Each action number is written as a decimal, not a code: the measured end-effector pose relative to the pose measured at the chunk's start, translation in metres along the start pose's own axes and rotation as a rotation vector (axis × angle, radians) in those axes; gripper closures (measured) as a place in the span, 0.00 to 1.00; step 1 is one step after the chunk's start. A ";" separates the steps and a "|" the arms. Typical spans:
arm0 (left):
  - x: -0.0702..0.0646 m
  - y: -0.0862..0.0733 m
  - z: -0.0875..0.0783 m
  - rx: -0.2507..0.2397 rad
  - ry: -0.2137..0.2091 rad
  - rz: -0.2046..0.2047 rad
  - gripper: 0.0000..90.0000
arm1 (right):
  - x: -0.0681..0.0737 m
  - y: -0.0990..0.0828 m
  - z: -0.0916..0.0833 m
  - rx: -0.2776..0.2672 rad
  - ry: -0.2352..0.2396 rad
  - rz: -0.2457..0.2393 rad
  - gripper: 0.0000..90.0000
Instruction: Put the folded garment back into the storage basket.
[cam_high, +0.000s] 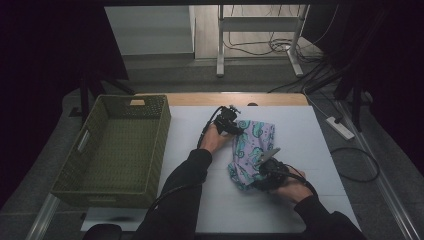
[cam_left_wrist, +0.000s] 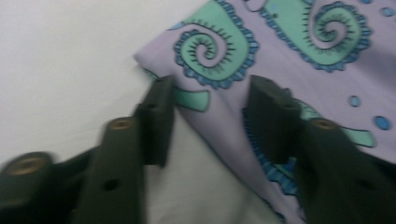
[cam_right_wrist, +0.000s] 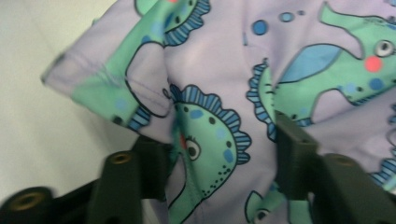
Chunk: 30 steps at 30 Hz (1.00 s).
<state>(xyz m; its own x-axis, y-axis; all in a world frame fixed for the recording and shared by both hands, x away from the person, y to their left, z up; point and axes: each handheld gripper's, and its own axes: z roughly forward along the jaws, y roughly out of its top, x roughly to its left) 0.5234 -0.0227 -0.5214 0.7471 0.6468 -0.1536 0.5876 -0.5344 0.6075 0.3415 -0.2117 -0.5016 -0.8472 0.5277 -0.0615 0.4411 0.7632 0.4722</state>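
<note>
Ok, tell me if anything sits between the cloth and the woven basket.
Nothing visible does. The patterned cloth lies on the white table, with the left gripper and right gripper at its edges. The stretch of table between it and the green basket to its left holds only the person's left forearm.

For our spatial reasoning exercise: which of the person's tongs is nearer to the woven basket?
Left. The left tongs sit at the patterned cloth's far edge, closer to the basket; the right tongs sit at its near right.
</note>
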 end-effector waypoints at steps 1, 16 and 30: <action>0.000 0.000 0.000 0.004 -0.037 -0.021 0.77 | -0.002 0.000 0.000 0.000 -0.012 -0.004 0.69; -0.005 0.002 -0.001 0.000 -0.029 -0.014 0.91 | -0.002 0.005 -0.006 -0.006 0.001 -0.026 0.86; -0.009 0.011 -0.022 -0.060 -0.015 0.022 0.91 | 0.006 0.012 -0.027 -0.096 -0.023 -0.057 0.86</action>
<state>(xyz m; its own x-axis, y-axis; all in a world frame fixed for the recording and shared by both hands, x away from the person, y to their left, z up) 0.5162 -0.0223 -0.4967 0.7645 0.6267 -0.1509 0.5514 -0.5144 0.6568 0.3337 -0.2089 -0.4727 -0.8628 0.4933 -0.1102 0.3609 0.7539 0.5491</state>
